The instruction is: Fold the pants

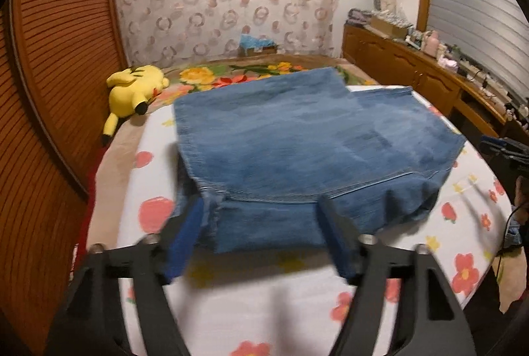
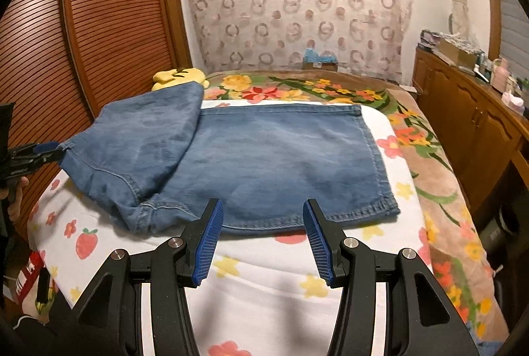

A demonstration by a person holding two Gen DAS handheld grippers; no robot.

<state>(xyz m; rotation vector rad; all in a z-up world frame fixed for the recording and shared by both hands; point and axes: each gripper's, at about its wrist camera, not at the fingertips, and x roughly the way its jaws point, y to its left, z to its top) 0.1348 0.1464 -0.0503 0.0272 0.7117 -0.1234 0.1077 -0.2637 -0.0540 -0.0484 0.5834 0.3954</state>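
Right wrist view: right gripper (image 2: 261,218), jaws half-spread and empty, faces the pants' (image 2: 281,157) near hem, long axis running toward upper frame; left gripper (image 1: 264,217) wide, empty.

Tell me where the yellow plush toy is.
The yellow plush toy lies at the bed's far left edge beside the slatted wooden door, just beyond the jeans; the right wrist view shows only its top.

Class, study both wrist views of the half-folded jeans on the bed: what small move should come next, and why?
Probably bring the open left gripper back onto the bunched near-left edge of the jeans and smooth it flat. That side sits humped and rumpled, while the rest lies flat; the right gripper hovers open, holding nothing.
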